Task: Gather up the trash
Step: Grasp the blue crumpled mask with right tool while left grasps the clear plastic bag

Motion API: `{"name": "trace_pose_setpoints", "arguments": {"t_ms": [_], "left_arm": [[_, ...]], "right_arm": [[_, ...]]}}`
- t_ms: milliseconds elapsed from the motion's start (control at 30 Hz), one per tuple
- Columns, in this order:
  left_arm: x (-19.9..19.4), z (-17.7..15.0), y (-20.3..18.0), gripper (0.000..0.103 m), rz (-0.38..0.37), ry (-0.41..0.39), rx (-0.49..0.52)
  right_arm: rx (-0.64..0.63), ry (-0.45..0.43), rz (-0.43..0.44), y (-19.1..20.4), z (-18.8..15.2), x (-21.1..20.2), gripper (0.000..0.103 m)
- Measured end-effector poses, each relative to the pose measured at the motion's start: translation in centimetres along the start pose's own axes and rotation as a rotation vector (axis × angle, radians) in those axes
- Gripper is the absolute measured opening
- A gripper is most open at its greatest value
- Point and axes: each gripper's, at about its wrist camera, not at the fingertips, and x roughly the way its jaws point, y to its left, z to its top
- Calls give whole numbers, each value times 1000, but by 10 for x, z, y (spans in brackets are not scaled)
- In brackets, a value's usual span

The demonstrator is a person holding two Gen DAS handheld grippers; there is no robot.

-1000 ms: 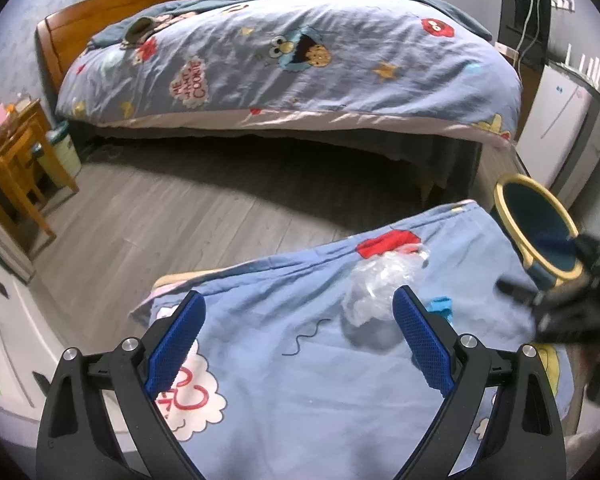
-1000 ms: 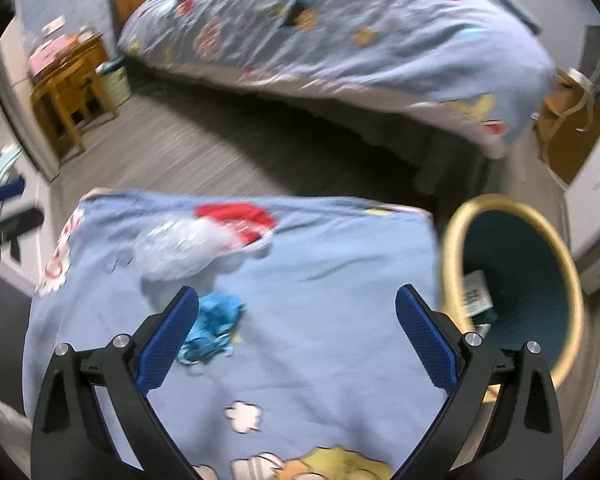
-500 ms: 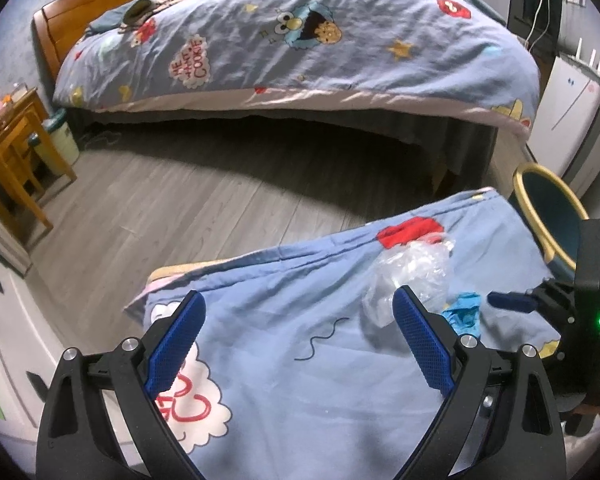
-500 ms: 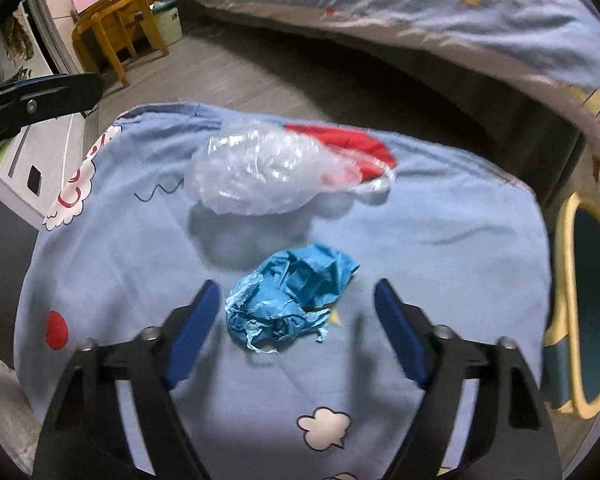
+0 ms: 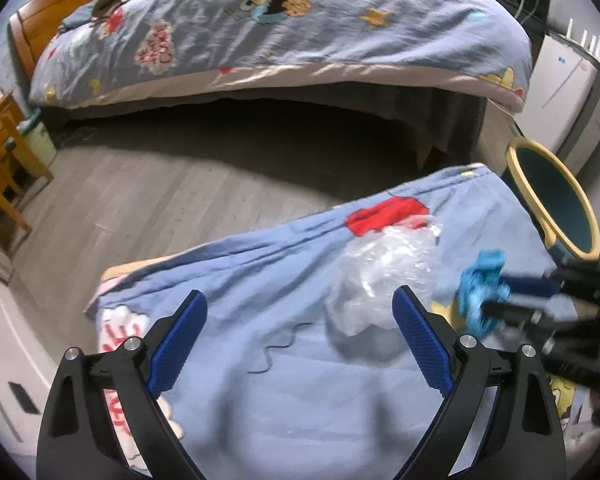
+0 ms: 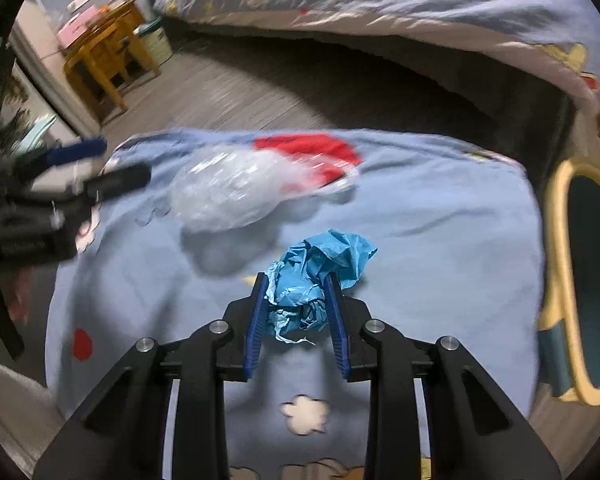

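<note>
The right hand-held gripper (image 6: 296,300) was clamped on a crumpled blue paper (image 6: 316,276). Its jaws had just been closing, and the blue pads (image 6: 258,320) pressed the wad from both sides. The paper stood out above the fingertips, and whether its lower part touched the cloth could not be told. In the left wrist view the same blue paper (image 5: 480,292) appeared at the right side, held between the blurred dark fingers of the right hand-held gripper (image 5: 500,300).

The left hand-held gripper (image 5: 300,340) had its jaws wide apart, with nothing between them but the cloth below. It hovered over the tabletop (image 5: 300,400), which was covered with a light blue cartoon cloth. Its right pad (image 5: 420,344) was just beside a crumpled clear plastic bag (image 5: 384,276). The bag lay on the cloth, partly over a red patch (image 5: 384,216) of the print. In the right wrist view the clear plastic bag (image 6: 228,192) lay beyond the blue paper, apart from it.

A trash bin (image 6: 588,276) with a yellow rim and dark teal inside stood beside the right edge of the tabletop. Behind it all there was a bed (image 5: 280,28) with a similar cartoon cover, on a grey wooden floor (image 5: 160,192).
</note>
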Motion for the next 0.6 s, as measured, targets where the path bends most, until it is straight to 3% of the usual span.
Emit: {"name": "trace_pose_setpoints", "arguments": {"t_ms": [133, 200, 367, 600], "left_arm": [[15, -1, -16, 92, -11, 24, 28], [21, 0, -23, 86, -17, 36, 44], [43, -6, -36, 62, -33, 99, 49], [57, -13, -48, 38, -46, 131, 97]], "right_arm": [[67, 8, -37, -26, 2, -5, 28], [99, 5, -51, -37, 1, -6, 28], [127, 4, -57, -49, 3, -4, 28], [138, 0, -49, -58, 0, -6, 28]]}}
